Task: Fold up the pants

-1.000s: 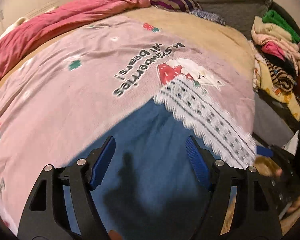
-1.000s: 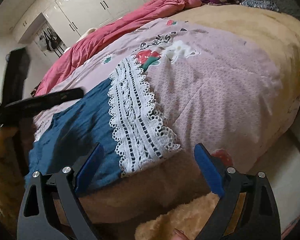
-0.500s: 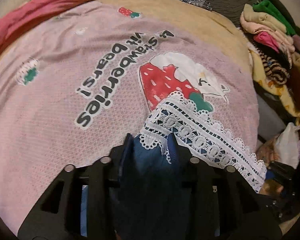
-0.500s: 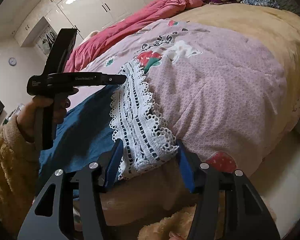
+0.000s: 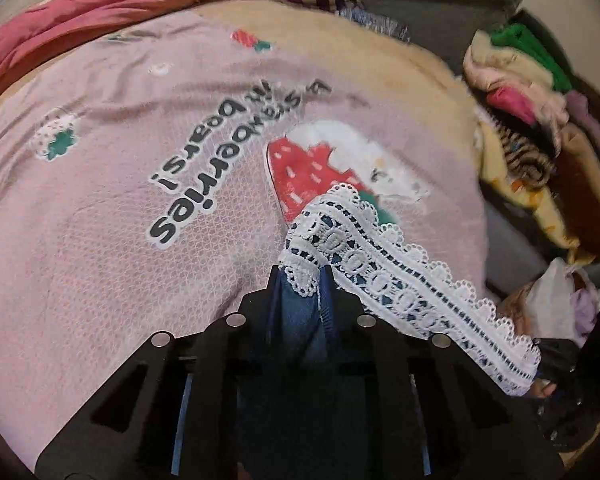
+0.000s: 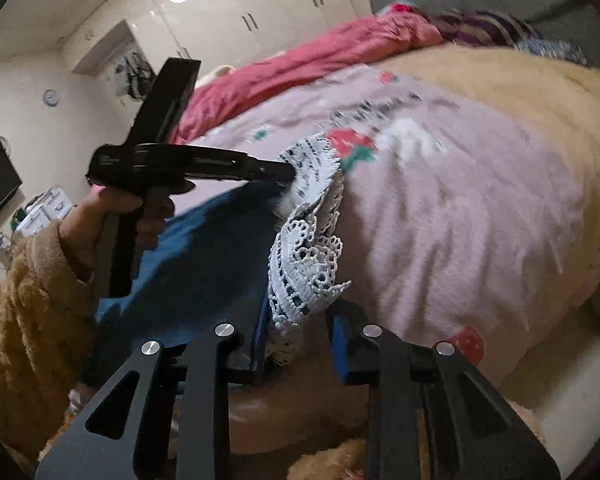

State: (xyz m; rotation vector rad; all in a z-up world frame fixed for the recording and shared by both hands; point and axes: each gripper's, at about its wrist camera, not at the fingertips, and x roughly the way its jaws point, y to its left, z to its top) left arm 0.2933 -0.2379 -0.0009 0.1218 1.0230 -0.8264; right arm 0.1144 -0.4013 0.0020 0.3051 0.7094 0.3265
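Blue pants (image 6: 204, 256) with a white lace hem (image 5: 400, 280) lie on a pink printed bedspread (image 5: 140, 220). My left gripper (image 5: 302, 280) is closing on the far corner of the hem, with blue cloth and lace bunched between its pads. From the right wrist view, the left gripper (image 6: 288, 172) pinches that corner, held by a hand (image 6: 116, 208) in a fuzzy tan sleeve. My right gripper (image 6: 299, 320) is closing on the near corner of the lace hem (image 6: 304, 264). That lace is crumpled and raised between its blue pads.
A red quilt (image 5: 80, 12) is heaped along the far side of the bed. A pile of folded clothes (image 5: 540, 120) stands at the right. White wardrobes (image 6: 240, 8) line the back wall. The bed's near edge drops off below the right gripper.
Both grippers went from wide open to closed onto the lace hem's two corners. The left one moved forward to the hem's far corner. The hem has bunched up and lifted.
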